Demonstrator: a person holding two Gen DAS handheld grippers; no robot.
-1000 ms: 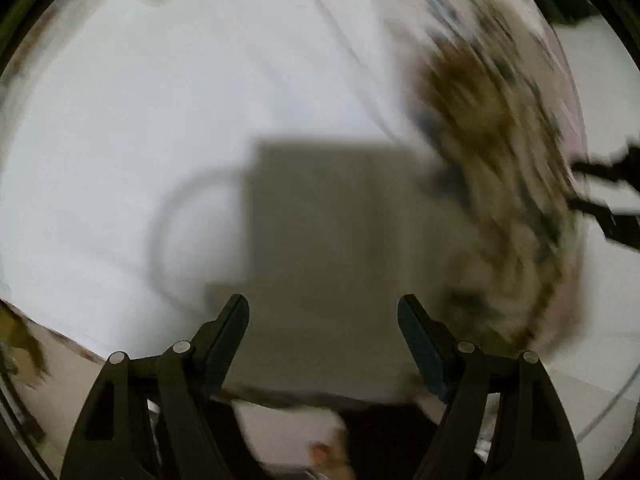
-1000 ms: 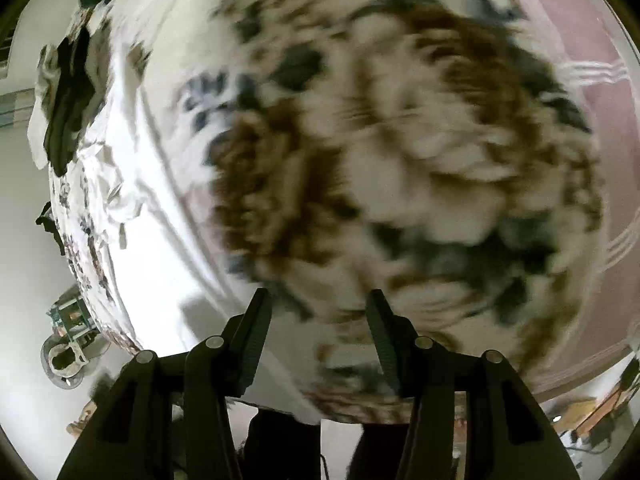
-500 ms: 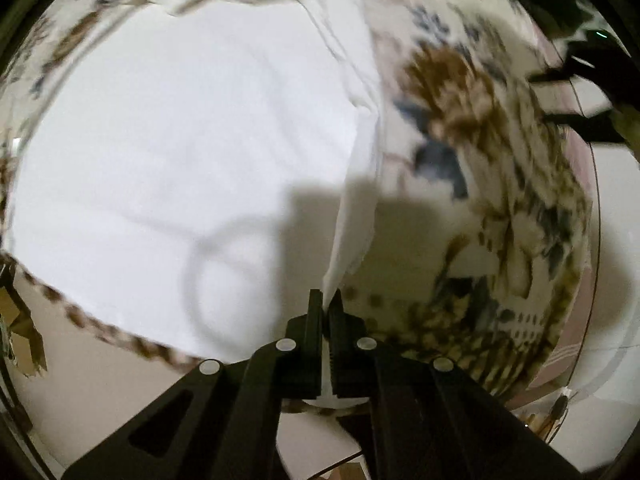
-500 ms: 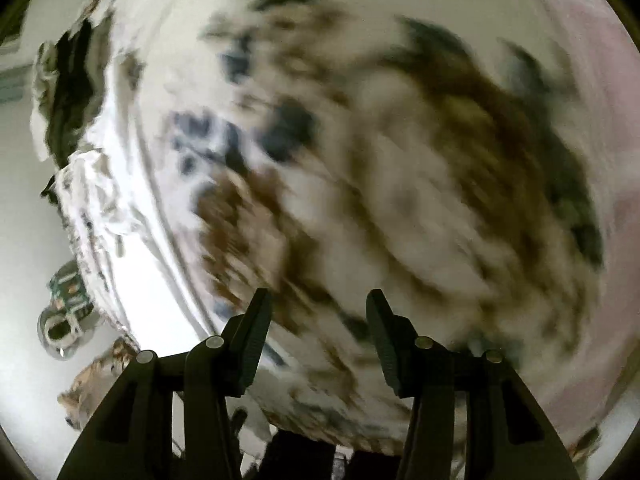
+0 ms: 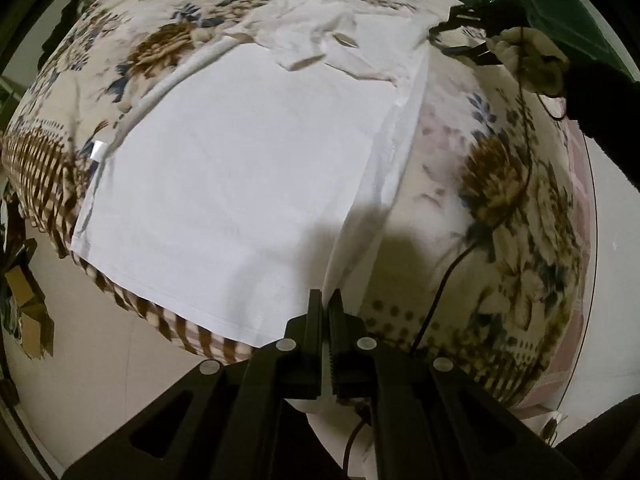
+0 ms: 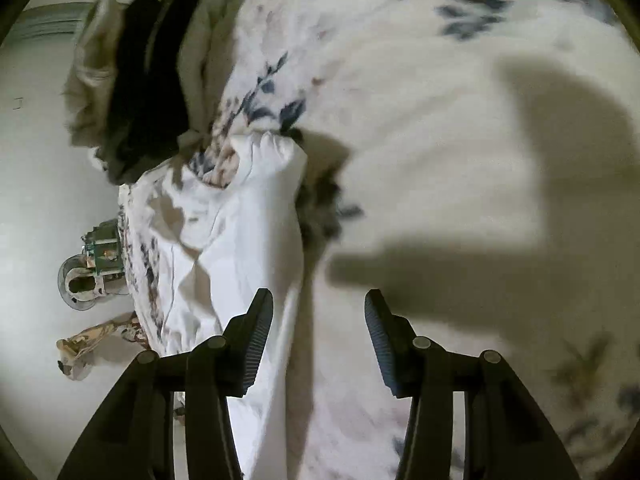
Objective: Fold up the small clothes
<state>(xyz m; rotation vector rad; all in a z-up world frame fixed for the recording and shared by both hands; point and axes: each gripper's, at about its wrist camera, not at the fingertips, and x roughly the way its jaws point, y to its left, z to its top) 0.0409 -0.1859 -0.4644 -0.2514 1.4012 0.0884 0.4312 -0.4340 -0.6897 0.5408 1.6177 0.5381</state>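
Note:
A white T-shirt lies spread on a floral bed cover. My left gripper is shut on the shirt's near right hem corner and lifts that edge a little. In the right wrist view the shirt shows as a rumpled white strip at the left. My right gripper is open and empty, its left finger over the shirt's edge, near the sleeve end. The right gripper also shows in the left wrist view at the shirt's far right corner.
A pile of dark and pale clothes lies at the far end of the bed. A black cable runs across the cover at the right. The bed's striped edge drops to a pale floor; a fan stands on it.
My left gripper went from open over the shirt to shut on its hem corner and has pulled back. My right gripper has moved across the bed to the shirt's far edge, still open.

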